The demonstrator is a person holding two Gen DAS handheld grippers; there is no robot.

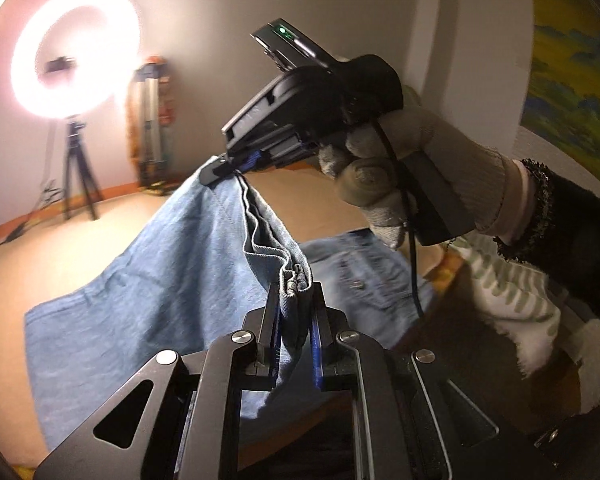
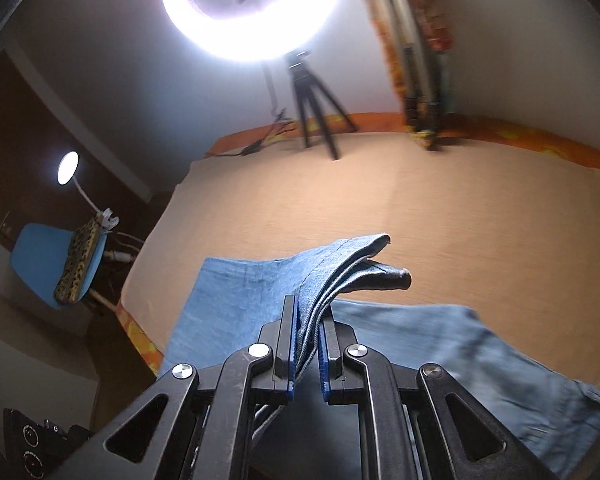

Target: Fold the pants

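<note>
Here, with the left gripper [image 1: 294, 308] and the right gripper [image 2: 308, 320] each clamped on the bunched hem of the blue jeans [image 1: 160, 280], lifted above the bed [image 2: 440, 220], keep the held edge taut and level, then lay it squarely toward the bed's near edge.

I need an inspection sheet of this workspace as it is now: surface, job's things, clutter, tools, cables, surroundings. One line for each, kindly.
Surface: tan bed cover, orange edge.
Job's things: blue jeans, one edge lifted, the rest lying on the cover.
Clutter: patterned white cloth at the bed's side.
Tools: left tool shut on the jeans' hem; right tool shut on the same lifted edge, held by a gloved hand.
Cables: dark cable hanging from the right tool; wires by the tripod.
Surroundings: ring light on tripod, small lamp, blue chair, painting.
</note>
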